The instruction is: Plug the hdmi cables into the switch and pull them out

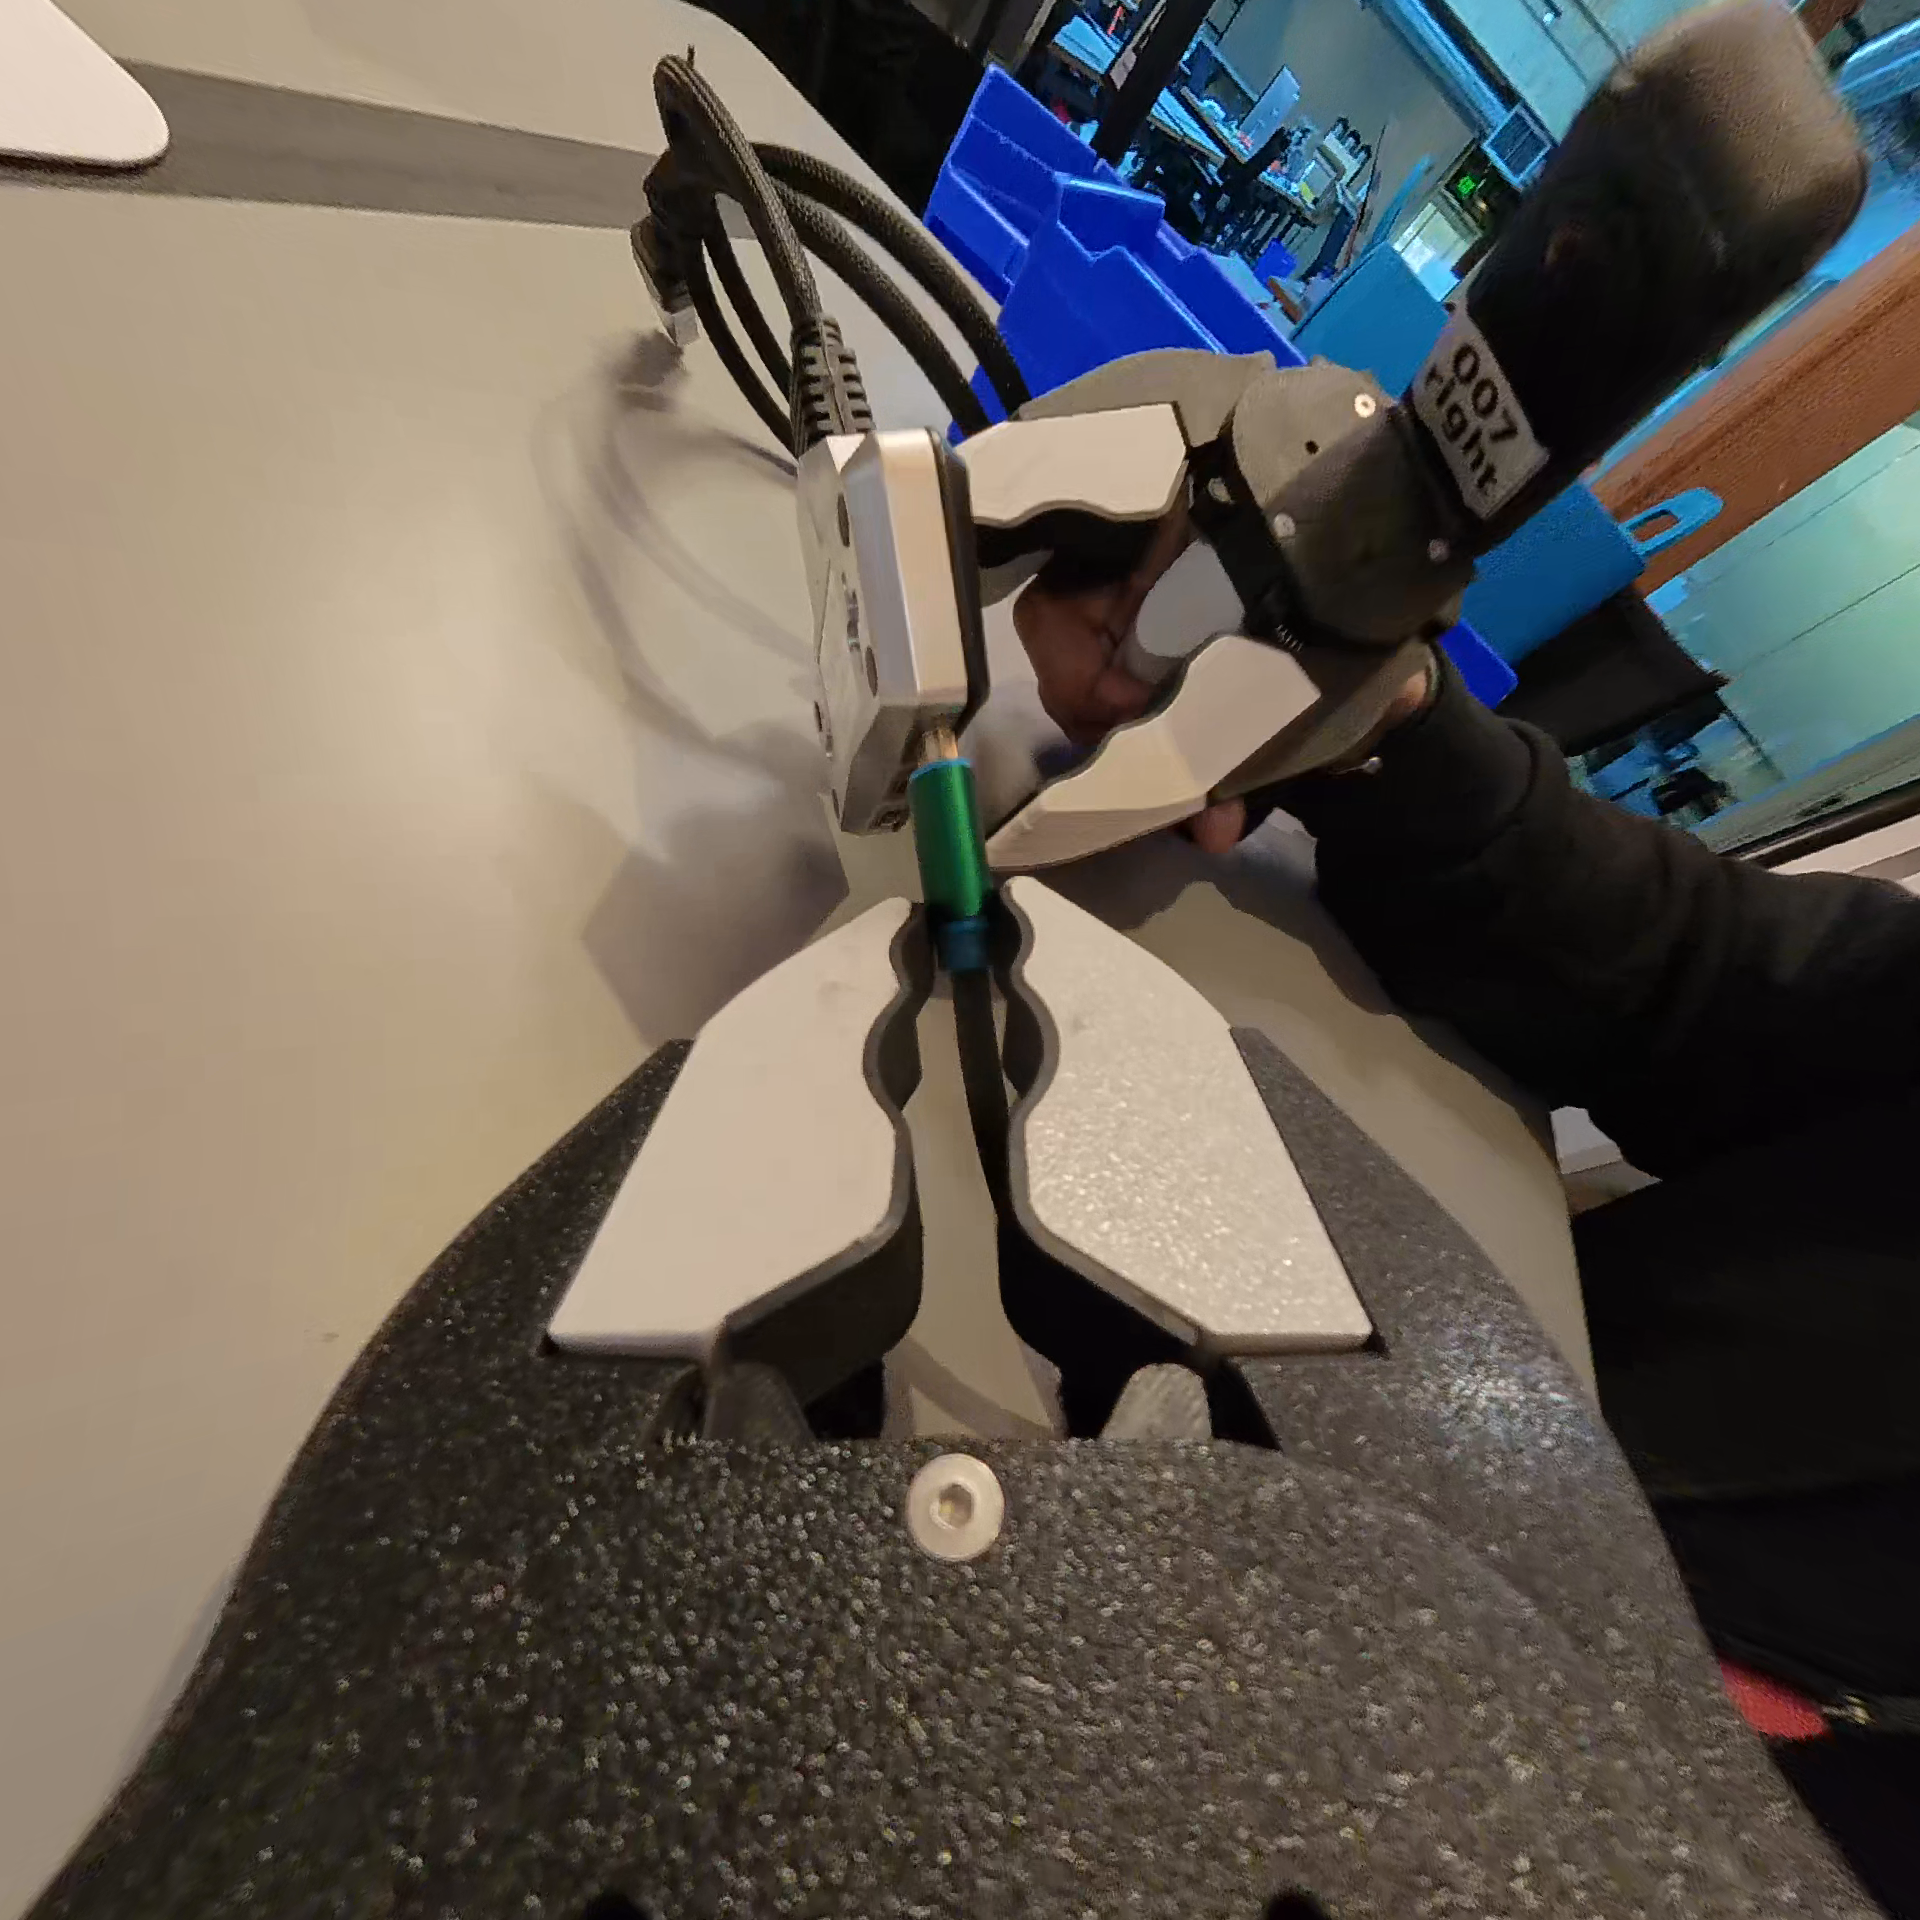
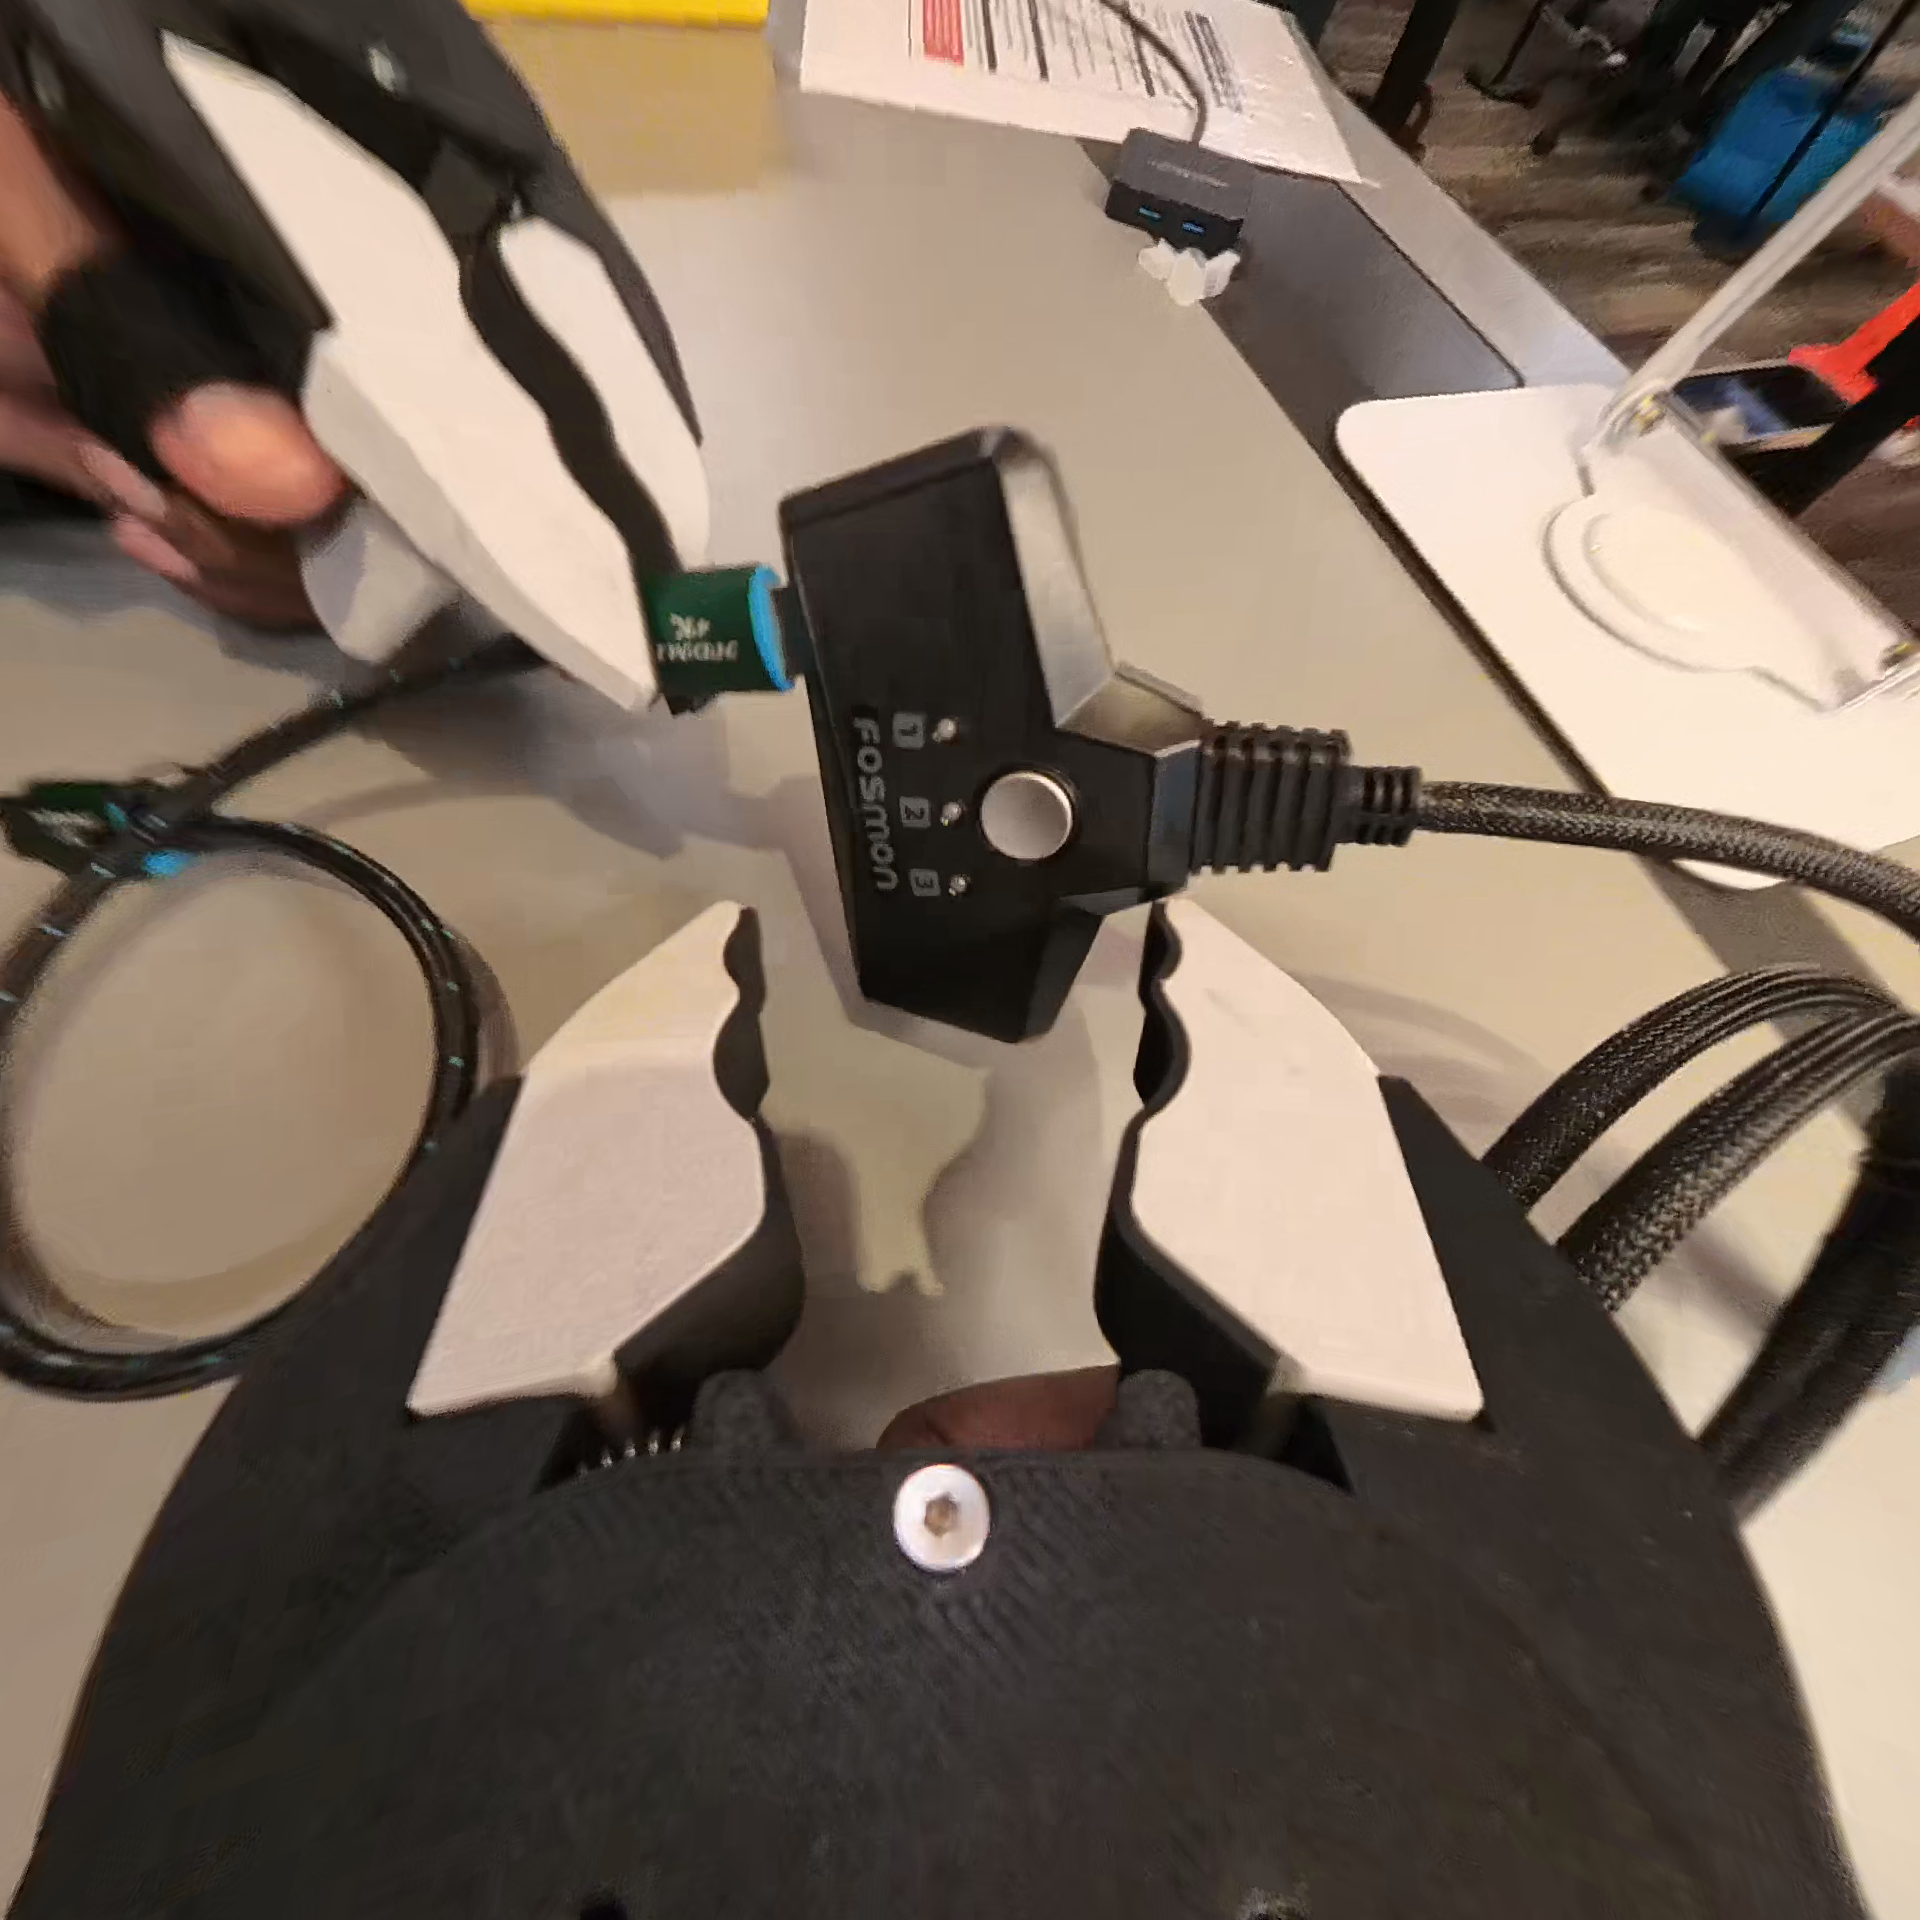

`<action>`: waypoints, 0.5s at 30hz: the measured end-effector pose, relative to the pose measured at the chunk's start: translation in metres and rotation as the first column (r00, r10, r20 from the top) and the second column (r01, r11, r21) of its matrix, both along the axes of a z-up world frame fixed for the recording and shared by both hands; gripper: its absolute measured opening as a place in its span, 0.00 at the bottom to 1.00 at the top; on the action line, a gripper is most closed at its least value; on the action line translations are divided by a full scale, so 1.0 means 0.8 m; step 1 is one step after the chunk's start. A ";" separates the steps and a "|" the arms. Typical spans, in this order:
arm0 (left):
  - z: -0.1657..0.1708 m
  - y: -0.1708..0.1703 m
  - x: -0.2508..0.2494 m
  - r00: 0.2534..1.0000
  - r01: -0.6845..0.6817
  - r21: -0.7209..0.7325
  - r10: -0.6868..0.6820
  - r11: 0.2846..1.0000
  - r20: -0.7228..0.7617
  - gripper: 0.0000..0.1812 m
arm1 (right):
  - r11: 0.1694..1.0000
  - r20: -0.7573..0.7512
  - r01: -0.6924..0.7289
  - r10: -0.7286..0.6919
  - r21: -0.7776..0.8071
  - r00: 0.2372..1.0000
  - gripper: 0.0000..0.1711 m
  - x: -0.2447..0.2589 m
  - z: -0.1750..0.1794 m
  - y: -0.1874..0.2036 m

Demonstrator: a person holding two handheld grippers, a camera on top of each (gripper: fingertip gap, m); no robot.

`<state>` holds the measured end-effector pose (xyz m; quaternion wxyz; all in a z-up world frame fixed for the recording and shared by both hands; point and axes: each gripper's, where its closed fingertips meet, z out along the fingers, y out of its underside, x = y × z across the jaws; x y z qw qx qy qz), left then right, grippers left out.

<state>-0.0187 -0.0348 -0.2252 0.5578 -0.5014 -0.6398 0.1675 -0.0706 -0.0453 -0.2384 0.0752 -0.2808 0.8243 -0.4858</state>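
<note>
switch (image 2: 966, 748): black box, held off the table between the spread fingers of the right gripper (image 2: 945, 935). green plug (image 1: 948, 831): clamped in the left gripper (image 1: 961, 935), at the far-left port. plug is best kept square, switch braced, motion straight.

My two grippers meet over the worktop, one pinching and one wide.

My left gripper (image 1: 958, 940) has its two fingers squeezed tight on the green plug (image 1: 948, 836), tips almost together, and it points across at my other gripper. My right gripper (image 2: 940, 940) has its fingers spread far apart, one on each side of the black switch (image 2: 956, 727); I cannot tell if they touch it. A bare hand (image 1: 1101, 665) in a black sleeve holds the right gripper from behind.
</note>
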 end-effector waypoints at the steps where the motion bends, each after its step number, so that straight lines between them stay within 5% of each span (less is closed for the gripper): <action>1: 0.000 -0.001 0.000 1.000 -0.007 -0.023 0.007 1.000 -0.001 0.06 | 1.000 0.065 0.008 -0.009 0.012 0.998 0.42 0.001 0.005 -0.001; 5: 0.009 -0.010 -0.002 0.998 -0.060 -0.125 0.056 0.990 -0.032 0.06 | 0.993 0.399 0.062 -0.099 0.104 0.912 0.43 0.004 0.027 -0.007; 9: 0.018 -0.018 -0.002 0.992 -0.112 -0.194 0.100 0.974 -0.073 0.06 | 0.983 0.674 0.104 -0.180 0.153 0.716 0.44 0.003 0.050 -0.018; 15: 0.020 -0.024 -0.003 0.986 -0.157 -0.244 0.139 0.957 -0.090 0.06 | 0.956 0.877 0.181 -0.287 0.233 0.387 0.39 -0.009 0.058 -0.033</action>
